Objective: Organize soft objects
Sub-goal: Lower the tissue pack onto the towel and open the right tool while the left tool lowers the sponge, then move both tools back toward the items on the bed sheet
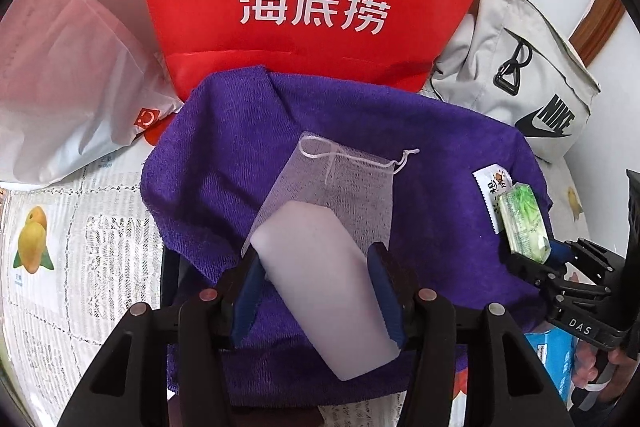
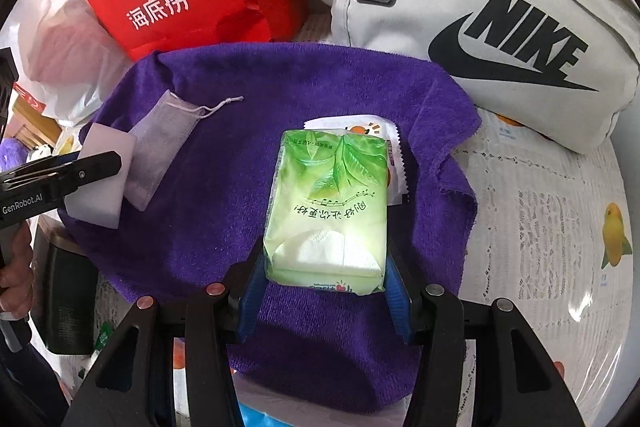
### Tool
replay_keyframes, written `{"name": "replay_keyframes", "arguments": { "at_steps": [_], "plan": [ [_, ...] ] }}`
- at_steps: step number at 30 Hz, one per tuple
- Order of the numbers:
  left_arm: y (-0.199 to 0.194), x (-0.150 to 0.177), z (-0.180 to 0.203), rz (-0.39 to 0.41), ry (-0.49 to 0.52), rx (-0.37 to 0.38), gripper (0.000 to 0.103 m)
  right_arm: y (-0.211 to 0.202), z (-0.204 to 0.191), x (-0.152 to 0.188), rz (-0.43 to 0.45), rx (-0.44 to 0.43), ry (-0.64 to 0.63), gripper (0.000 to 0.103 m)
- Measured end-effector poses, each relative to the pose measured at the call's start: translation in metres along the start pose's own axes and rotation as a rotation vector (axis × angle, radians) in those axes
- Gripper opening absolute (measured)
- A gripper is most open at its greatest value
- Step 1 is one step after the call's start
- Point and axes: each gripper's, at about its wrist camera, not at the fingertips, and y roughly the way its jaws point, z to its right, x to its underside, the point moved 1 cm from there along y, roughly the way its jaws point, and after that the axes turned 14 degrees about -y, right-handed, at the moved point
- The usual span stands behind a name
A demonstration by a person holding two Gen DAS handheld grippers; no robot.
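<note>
A fruit-print tablecloth (image 2: pixel 560 207) carries a purple towel (image 2: pixel 320 99) as the sorting spot. The left claw (image 1: pixel 316 267) pinches a white sponge block (image 1: pixel 324 287), its mesh pouch (image 1: pixel 340 187) just ahead. The right claw (image 2: pixel 324 271) pinches a green tissue pack (image 2: pixel 328 207) over a sachet (image 2: pixel 384 135), probably for grouping.

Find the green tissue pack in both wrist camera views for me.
Left wrist view: green tissue pack at far right, in the right tool.
Right wrist view: green tissue pack at centre, between that tool's fingers.
Shared landmark: the purple towel beneath it.
</note>
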Motion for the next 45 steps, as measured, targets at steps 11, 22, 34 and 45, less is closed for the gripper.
{"name": "replay_keyframes", "arguments": {
  "at_steps": [11, 22, 34, 45],
  "plan": [
    [-0.005, 0.0, 0.004, -0.014, 0.012, -0.035, 0.071, 0.006, -0.005, -0.004, -0.012, -0.028, -0.008, 0.067],
    [-0.053, 0.006, -0.001, 0.046, -0.003, -0.035, 0.071, -0.036, -0.011, 0.005, 0.048, -0.005, 0.001, 0.075],
    [-0.123, 0.052, -0.017, 0.143, 0.003, -0.022, 0.071, -0.108, -0.046, 0.053, 0.157, -0.003, -0.021, 0.075],
    [-0.155, 0.134, -0.026, 0.131, 0.01, 0.033, 0.072, -0.147, -0.086, 0.124, 0.208, -0.025, -0.03, 0.075]
  ]
}}
